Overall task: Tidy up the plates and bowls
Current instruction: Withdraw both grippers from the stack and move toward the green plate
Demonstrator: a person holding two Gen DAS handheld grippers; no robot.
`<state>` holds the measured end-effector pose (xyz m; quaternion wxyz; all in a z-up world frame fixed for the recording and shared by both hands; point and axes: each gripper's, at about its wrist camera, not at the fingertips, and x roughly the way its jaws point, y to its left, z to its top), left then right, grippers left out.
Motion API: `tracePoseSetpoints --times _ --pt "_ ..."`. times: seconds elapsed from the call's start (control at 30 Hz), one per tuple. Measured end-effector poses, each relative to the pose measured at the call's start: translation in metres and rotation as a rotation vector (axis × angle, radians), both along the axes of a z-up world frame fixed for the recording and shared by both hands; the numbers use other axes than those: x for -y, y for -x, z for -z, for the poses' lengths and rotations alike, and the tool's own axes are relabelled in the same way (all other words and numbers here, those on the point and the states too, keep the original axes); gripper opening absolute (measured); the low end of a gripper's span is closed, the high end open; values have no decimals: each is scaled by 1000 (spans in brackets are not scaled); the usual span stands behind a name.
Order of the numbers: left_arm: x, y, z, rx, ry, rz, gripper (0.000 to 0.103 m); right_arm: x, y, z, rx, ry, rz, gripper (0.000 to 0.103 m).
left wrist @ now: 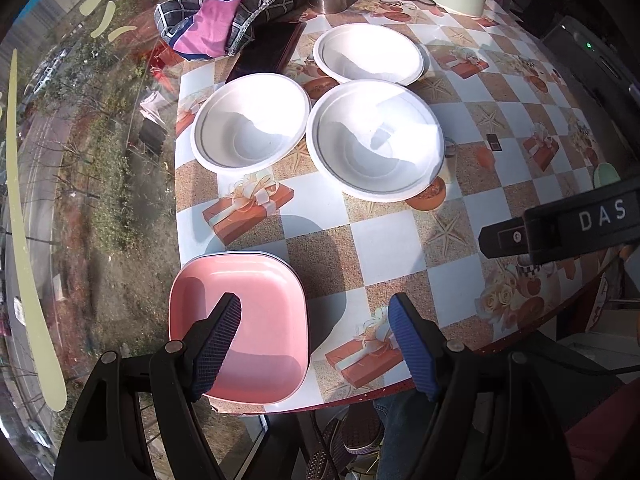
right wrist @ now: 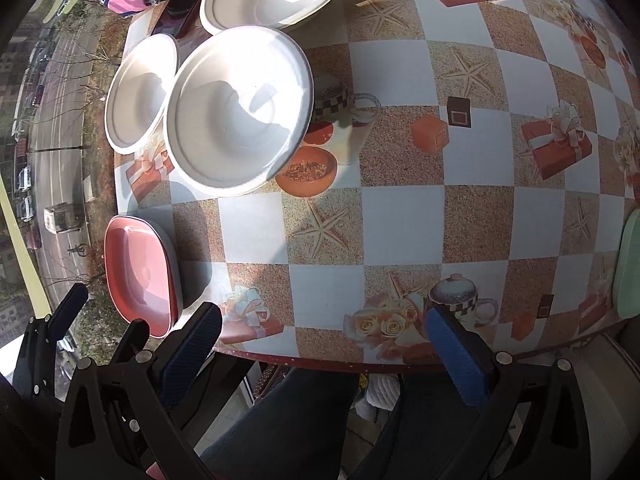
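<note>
Bowls [left wrist: 376,140] look light, thin, stiff; we advise gripping a rim. Both tongs, left tongs [left wrist: 316,320] and right tongs [right wrist: 326,334], stand spread, empty.

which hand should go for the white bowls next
Left, probably. The open left gripper looks straight at the three white bowls. From the open right gripper they sit far off to the side.

a table [left wrist: 384,240] with a shiny cloth of white and sandy squares stands right by a big window [left wrist: 80,160]. bright sun falls across it. outside, far down, are a road [right wrist: 56,168], parked cars [right wrist: 25,178] and bare trees. a checked cloth [left wrist: 224,12] lies at the far end.
</note>
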<state>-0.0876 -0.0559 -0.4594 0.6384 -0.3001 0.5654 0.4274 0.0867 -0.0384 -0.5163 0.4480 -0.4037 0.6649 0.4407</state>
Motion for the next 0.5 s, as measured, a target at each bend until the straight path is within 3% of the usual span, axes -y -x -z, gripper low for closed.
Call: tracePoseSetpoints --times 0.23,0.5 --pt "12 -58 -1 -56 -2 81 79 16 -58 -2 -37 -10 79 103" --pt "29 -107 -12 -99 -16 81 79 22 -110 -21 -97 -58 86 103"
